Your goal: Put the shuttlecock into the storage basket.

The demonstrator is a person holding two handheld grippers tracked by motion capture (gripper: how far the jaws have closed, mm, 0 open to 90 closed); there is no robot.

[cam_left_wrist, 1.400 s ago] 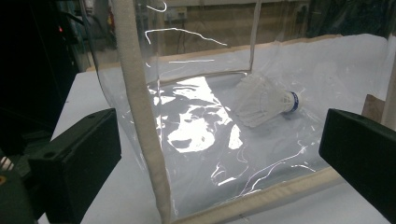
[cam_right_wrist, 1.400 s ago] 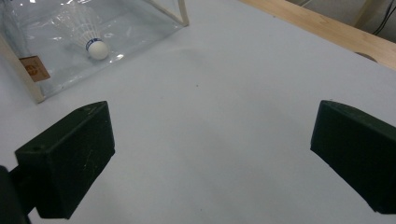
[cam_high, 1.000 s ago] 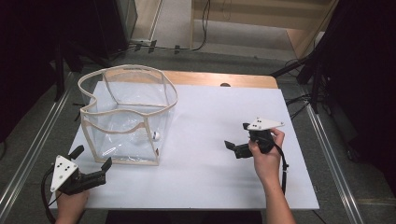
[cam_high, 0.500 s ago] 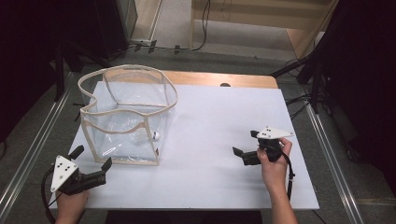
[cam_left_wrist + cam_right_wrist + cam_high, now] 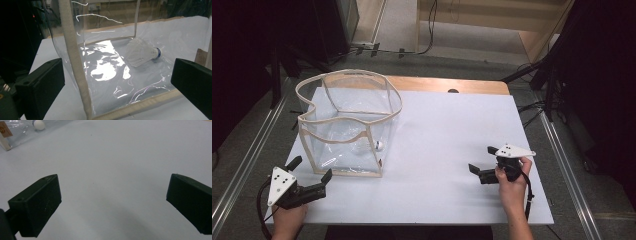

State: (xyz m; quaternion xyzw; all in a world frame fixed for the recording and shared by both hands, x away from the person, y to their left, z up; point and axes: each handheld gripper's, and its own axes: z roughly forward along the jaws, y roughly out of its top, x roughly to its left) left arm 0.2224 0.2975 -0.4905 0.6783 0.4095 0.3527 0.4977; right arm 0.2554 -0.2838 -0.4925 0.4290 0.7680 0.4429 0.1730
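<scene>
White shuttlecock (image 5: 142,52) on its side inside clear, beige-trimmed, open-topped bag (image 5: 347,125) on table's left

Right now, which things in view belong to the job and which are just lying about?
In the job:
- clear bag
- shuttlecock lying inside it
- left gripper, jaws open
- right gripper, jaws open

Lying about:
- cables on the floor
- stand legs
</scene>
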